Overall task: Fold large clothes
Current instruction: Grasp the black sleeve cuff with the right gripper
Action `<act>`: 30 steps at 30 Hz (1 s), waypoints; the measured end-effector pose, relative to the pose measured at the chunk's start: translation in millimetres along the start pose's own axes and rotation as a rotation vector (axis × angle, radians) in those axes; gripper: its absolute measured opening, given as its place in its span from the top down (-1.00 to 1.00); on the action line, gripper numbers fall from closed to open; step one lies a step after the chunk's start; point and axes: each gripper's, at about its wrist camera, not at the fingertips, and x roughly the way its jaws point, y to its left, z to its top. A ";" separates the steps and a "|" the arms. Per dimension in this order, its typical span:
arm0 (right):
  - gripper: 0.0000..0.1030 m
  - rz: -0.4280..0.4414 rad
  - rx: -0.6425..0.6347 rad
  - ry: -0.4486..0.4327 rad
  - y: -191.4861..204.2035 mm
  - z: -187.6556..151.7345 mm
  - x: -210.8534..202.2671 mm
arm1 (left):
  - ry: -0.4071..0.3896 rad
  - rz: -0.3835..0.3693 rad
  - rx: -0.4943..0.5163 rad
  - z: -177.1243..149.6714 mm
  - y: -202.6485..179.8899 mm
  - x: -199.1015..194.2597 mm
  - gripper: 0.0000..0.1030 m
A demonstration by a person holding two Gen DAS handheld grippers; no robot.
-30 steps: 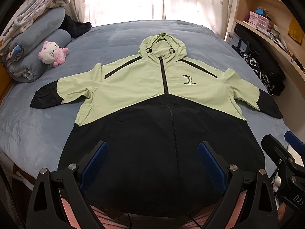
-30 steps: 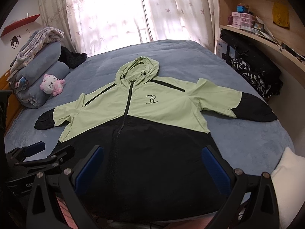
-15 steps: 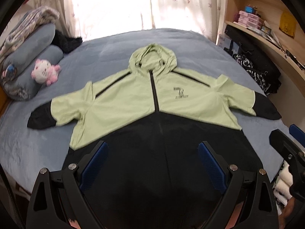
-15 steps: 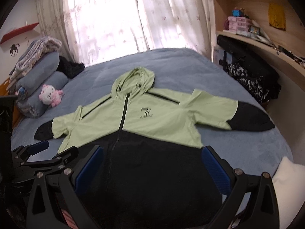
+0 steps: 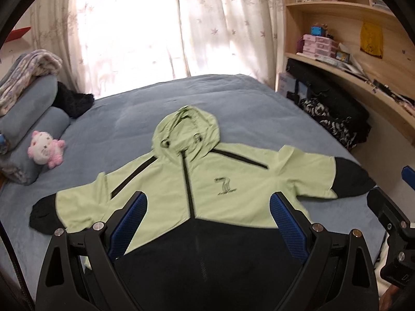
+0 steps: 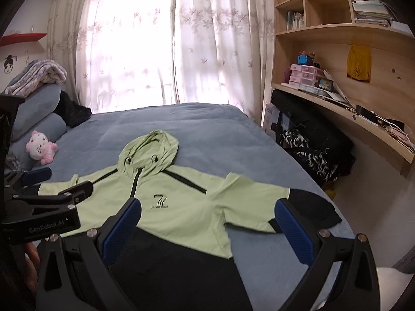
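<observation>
A hooded jacket [image 5: 166, 189], light green above and black below, lies flat and zipped on the blue bed [image 5: 233, 103], sleeves spread, hood toward the window. It also shows in the right wrist view [image 6: 181, 207]. My left gripper [image 5: 207, 204] is open and empty, held above the jacket's black lower half. My right gripper [image 6: 207, 212] is open and empty, above the jacket's right side near the sleeve [image 6: 306, 207]. Each gripper shows at the edge of the other's view.
A pink plush toy [image 5: 45, 150] and rolled grey pillows [image 5: 31, 108] lie at the bed's left. A black garment [image 5: 74, 101] sits near the window. Wooden shelves [image 6: 337, 119] and dark bags [image 6: 313, 153] line the right side.
Both grippers have tilted up and drawn back, so the jacket sits lower in each view and more of the curtains and shelves shows. The jacket has not moved. Both jaws stay open.
</observation>
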 end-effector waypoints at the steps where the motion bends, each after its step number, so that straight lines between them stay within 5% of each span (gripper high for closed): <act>1: -0.99 0.002 0.008 -0.005 -3.3 3.3 3.2 | -0.002 -0.004 0.000 3.9 -2.2 3.5 -0.84; 9: -0.99 0.031 0.145 0.007 -41.0 18.4 41.8 | 0.027 -0.035 0.014 32.1 -29.2 49.0 -0.86; 15: -0.99 0.028 0.316 0.100 -88.4 11.2 97.3 | 0.036 -0.071 0.014 40.7 -54.4 97.2 -0.86; 19: -0.99 -0.029 0.460 0.173 -127.8 -10.2 145.2 | 0.070 -0.118 -0.030 39.8 -66.0 137.0 -0.86; 23: -0.99 -0.084 0.619 0.245 -166.9 -41.4 185.3 | 0.111 -0.076 -0.041 30.7 -80.9 178.9 -0.86; 30: -0.82 -0.290 0.858 0.342 -233.2 -105.2 217.1 | 0.177 -0.067 -0.040 10.4 -106.5 236.8 -0.86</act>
